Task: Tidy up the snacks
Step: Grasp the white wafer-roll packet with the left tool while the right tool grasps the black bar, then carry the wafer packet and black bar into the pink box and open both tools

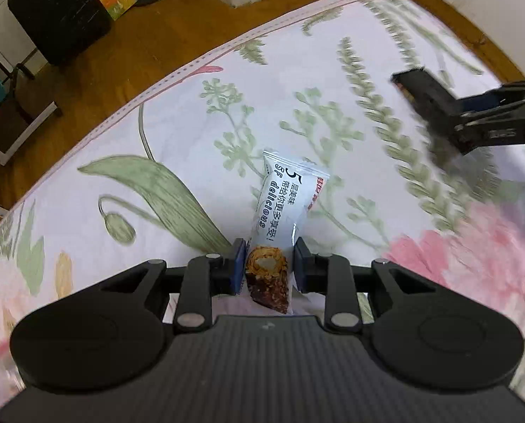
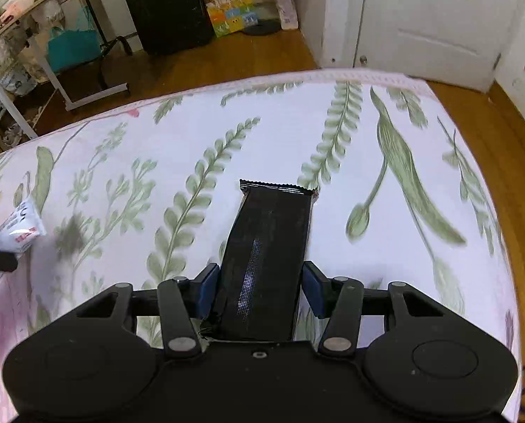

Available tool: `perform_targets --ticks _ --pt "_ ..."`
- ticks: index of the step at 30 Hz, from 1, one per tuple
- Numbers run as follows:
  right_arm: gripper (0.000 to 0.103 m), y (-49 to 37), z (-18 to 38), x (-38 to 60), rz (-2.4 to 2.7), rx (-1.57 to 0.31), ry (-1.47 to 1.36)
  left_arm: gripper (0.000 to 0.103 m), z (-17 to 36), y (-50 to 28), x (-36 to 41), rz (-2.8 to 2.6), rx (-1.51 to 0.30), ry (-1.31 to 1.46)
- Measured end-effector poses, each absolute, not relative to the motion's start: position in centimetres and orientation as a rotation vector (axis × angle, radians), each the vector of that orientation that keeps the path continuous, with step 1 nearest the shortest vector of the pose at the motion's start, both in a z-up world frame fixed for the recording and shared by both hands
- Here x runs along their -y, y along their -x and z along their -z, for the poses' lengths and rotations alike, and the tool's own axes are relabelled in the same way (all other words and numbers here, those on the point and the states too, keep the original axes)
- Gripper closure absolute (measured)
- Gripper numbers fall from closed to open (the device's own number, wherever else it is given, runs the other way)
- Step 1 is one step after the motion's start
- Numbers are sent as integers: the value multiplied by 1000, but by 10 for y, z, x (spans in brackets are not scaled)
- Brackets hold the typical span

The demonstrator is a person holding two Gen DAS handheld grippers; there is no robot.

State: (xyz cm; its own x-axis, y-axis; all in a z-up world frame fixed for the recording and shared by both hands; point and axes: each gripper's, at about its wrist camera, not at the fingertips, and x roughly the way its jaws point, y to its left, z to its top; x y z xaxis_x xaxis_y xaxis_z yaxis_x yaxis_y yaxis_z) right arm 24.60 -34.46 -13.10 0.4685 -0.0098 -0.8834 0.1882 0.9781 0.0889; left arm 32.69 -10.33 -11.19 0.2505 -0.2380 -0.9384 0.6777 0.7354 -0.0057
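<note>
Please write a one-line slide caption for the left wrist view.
Left gripper shut on a white printed snack packet above the floral bedsheet, while the right gripper carries a black snack packet.

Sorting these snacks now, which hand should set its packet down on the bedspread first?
Either, probably: the left gripper is shut on the white snack packet, the right gripper on the black snack packet, both over bare floral bedspread.

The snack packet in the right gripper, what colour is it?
Black snack packet, best seen in the right wrist view.
</note>
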Motion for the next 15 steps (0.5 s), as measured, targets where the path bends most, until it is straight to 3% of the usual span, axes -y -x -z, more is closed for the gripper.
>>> perform_targets --ticks 4,15 --pt "47 -227 128 336 102 -1086 -224 77 91 -301 85 662 -1167 -352" --pt "47 -167 88 268 -68 -1021 6 77 51 -234 25 709 -1207 -206"
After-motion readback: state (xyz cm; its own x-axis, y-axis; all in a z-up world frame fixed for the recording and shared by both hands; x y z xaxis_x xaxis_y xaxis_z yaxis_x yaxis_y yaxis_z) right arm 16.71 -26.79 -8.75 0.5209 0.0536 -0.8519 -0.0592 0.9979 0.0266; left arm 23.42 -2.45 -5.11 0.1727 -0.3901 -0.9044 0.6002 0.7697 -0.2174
